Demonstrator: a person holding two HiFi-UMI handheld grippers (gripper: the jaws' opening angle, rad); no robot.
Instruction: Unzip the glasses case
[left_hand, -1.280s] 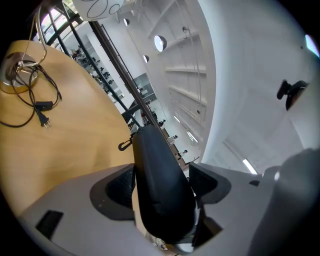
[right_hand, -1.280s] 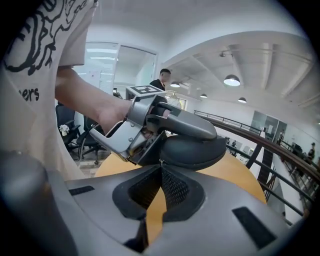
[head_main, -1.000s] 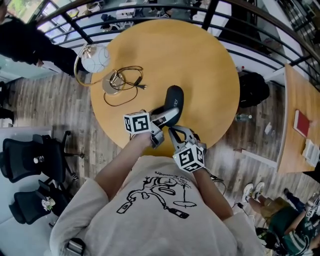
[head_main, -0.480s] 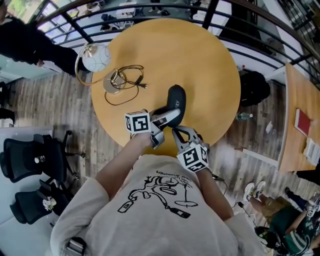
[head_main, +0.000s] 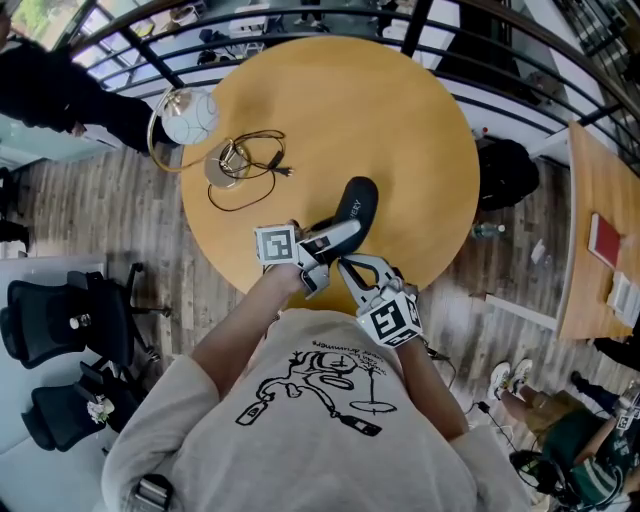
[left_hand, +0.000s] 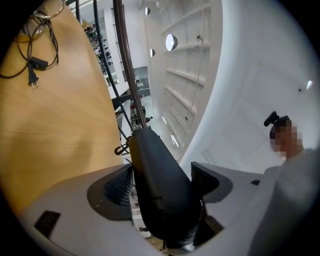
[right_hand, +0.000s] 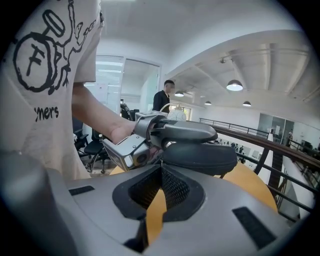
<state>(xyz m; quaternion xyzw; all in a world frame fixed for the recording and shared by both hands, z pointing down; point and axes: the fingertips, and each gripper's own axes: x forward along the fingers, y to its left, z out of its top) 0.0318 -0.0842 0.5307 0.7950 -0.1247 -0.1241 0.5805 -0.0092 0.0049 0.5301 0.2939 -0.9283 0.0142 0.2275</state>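
Black and hard-shelled, the glasses case (head_main: 355, 203) lies over the near part of the round wooden worktop (head_main: 400, 110). The left hand-held gripper (head_main: 327, 238) is clamped across its near end. The right hand-held gripper (right_hand: 160, 169) sits just under the case's lower edge, its jaws pressed together at the tips.

To unzip cleanly, I judge the left grasp should be firm and level while the right draws along the curve of the seam rather than straight away. That way the slider should neither bind nor twist the case loose.

The zip tab is too small to make out, so it is unclear whether the right jaws have caught it. No view shows the seam or slider, and I cannot tell whether the case's far end rests on the wood.
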